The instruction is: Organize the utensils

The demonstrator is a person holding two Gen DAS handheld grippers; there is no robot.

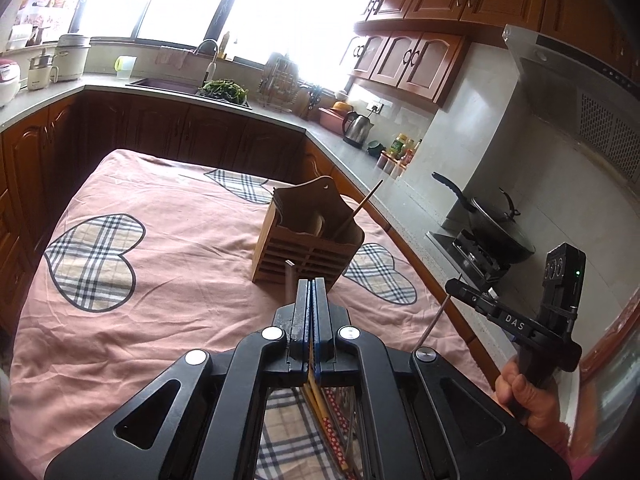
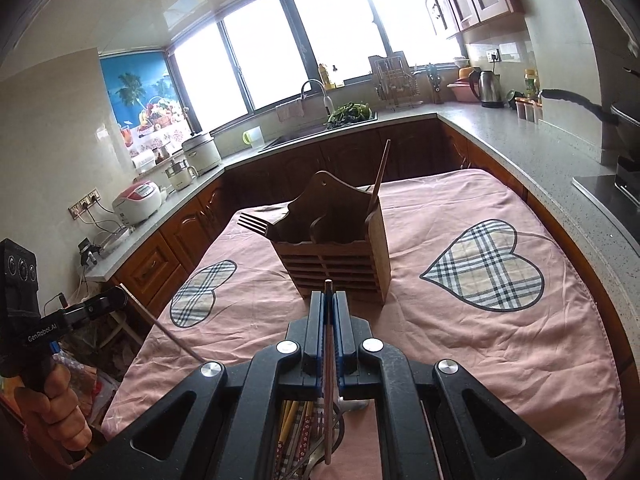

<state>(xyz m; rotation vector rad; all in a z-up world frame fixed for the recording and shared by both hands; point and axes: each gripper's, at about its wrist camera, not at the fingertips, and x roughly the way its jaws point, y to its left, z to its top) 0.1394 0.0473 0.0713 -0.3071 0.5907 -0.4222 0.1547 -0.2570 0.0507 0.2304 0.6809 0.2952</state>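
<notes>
Pink heart-patched tablecloth (image 2: 460, 340), slatted wooden utensil holder (image 2: 340, 264), fork (image 2: 252, 222), chopstick (image 2: 382, 172)

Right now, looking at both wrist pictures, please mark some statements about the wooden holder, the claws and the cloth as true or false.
1. The wooden utensil holder stands upright on the pink cloth. True.
2. The right claw is wide open and empty. False: it is shut on a thin brown chopstick.
3. A fork sticks out of the holder's left side in the right wrist view. True.
4. The holder contains no chopstick. False: one brown stick leans in its right compartment.
5. The left claw is shut on a thin metal utensil. True.
</notes>
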